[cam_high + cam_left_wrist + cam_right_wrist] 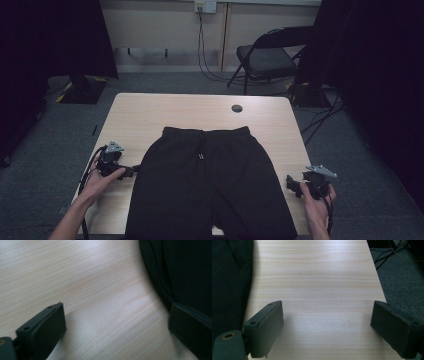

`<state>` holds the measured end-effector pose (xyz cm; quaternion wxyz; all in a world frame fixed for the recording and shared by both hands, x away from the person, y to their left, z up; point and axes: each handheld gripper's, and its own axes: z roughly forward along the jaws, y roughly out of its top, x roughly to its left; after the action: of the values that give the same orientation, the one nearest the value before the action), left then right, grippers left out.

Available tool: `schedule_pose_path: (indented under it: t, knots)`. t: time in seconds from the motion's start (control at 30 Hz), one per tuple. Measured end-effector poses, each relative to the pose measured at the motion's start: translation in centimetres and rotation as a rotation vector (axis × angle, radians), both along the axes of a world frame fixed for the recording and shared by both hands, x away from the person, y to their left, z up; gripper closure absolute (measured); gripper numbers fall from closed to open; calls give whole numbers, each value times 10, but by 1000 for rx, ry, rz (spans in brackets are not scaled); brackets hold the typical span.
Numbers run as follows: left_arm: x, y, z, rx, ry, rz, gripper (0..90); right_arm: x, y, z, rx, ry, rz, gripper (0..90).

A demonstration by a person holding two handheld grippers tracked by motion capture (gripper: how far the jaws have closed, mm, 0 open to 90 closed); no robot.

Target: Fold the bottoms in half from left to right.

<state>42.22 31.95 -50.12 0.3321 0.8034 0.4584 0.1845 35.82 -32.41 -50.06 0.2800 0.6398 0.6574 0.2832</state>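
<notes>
Item: black shorts (210, 185), one pair, elastic waist with a pale drawcord at centre front. Laid flat and face up on the table (150, 112), waistband toward twelve o'clock, leg openings toward six, running out to the near edge. The garment fills the middle of the table; bare wood is left at nine and three o'clock.

Handling, as judged from the look of it: light, soft, limp knit cloth. It should not hold any shape when lifted, will sag and fold between two holds, and will drag on the wood rather than slide. Not fragile. A single-layer pinch may slip; taking both layers at a seam or hem should hold better.

Where to take hold: the outer side seams or the two waistband corners, one per side, so the cloth lifts evenly. The left side seam (160, 277) lies just beside the left gripper.

Left gripper (127, 171): at nine o'clock of the shorts, jaws spread wide, nothing between them but wood; one jaw tip sits right at the cloth edge, contact uncertain.

Right gripper (294, 184): at three o'clock to four, near the table's right edge, jaws wide apart and empty, over bare wood; the shorts' right edge (234, 277) is just beside it.

Also present: a small dark round disc (237, 108) at twelve o'clock on the table; a folding chair (267, 57) beyond.
</notes>
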Motion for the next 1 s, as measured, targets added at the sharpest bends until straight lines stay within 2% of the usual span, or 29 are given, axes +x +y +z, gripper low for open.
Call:
schedule_pose_path:
  t: [0.07,0.13,0.3,0.37,0.43,0.57,0.63,0.73,0.8,0.83,0.9,0.97,1.0]
  knots:
    - [0,1,2,-6,-1,14,44,0,0,0,1,0,-2,103]
    - [-1,2,3,-18,-11,29,169,0,-1,1,2,12,2,109]
    - [-1,5,5,-4,6,33,175,0,-1,5,10,34,5,157]
    - [-2,6,6,-7,12,34,191,0,-1,7,27,38,17,149]
    - [-2,7,8,-20,25,34,200,-1,2,9,43,39,34,179]
    - [-4,9,13,-42,24,26,203,-5,9,20,37,7,52,229]
    - [-4,8,16,-47,15,29,204,-8,15,26,37,-3,73,239]
    - [-5,4,20,-52,-4,-11,216,-15,32,38,32,-23,145,289]
    - [-6,1,23,-48,-24,-38,237,-17,36,40,28,-36,148,325]
    - [-6,0,24,-62,-25,-42,256,-20,42,44,21,-59,163,323]
    - [-7,-3,27,-90,-24,-57,257,-24,50,51,11,-74,186,326]
    - [-8,-7,29,-81,-25,-79,266,-28,62,59,8,-85,223,355]
    - [-8,-9,30,-78,-26,-84,277,-35,76,66,9,-97,272,384]
